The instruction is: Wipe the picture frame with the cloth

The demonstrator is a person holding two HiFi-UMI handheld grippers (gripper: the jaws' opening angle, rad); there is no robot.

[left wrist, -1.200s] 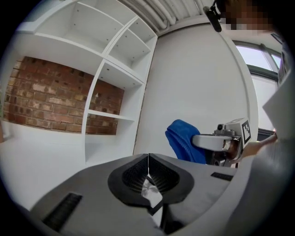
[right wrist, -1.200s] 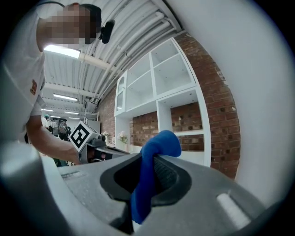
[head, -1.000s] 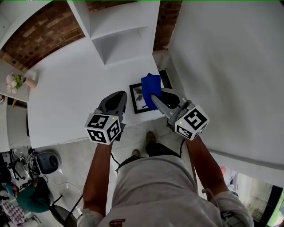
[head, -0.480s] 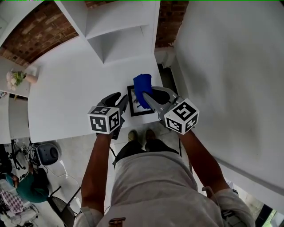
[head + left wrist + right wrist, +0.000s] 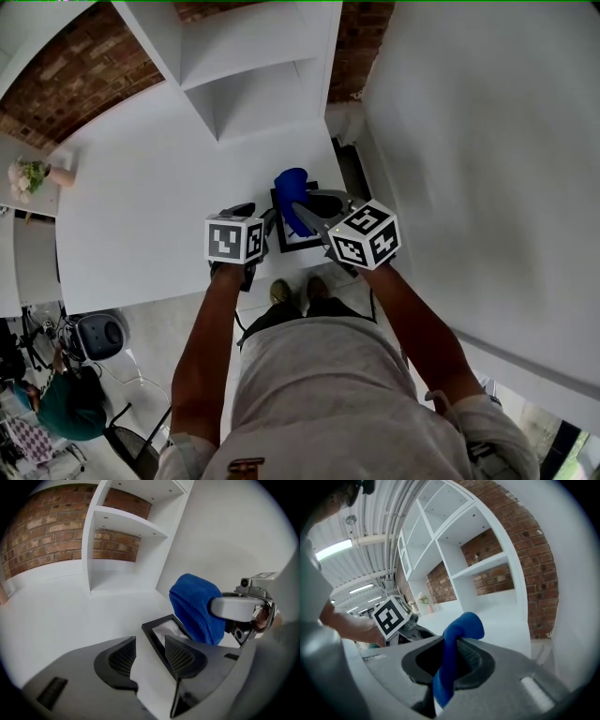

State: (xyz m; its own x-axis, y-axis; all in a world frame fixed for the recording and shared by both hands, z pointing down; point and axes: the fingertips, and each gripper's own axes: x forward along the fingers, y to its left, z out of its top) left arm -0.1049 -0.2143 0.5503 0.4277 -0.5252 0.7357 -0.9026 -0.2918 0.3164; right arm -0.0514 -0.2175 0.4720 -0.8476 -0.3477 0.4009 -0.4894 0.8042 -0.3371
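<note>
— What's hidden?
— On the white table (image 5: 141,206), the picture frame (image 5: 161,631) lies flat by the near edge, its far part under the blue cloth (image 5: 291,190). Its long axis seems to run away from the person.
— Grippers?
— The right gripper (image 5: 449,660) clamps the cloth. The left gripper (image 5: 150,648) has its jaws opening around the frame's near rim.

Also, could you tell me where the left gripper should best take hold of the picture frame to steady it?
Probably the black border at the near left corner of the picture frame, approached from the front edge of the table. The frame lies flat, the cloth in the right gripper hangs over its far side, and the left gripper, jaws opening and gripping nothing, points there.
</note>
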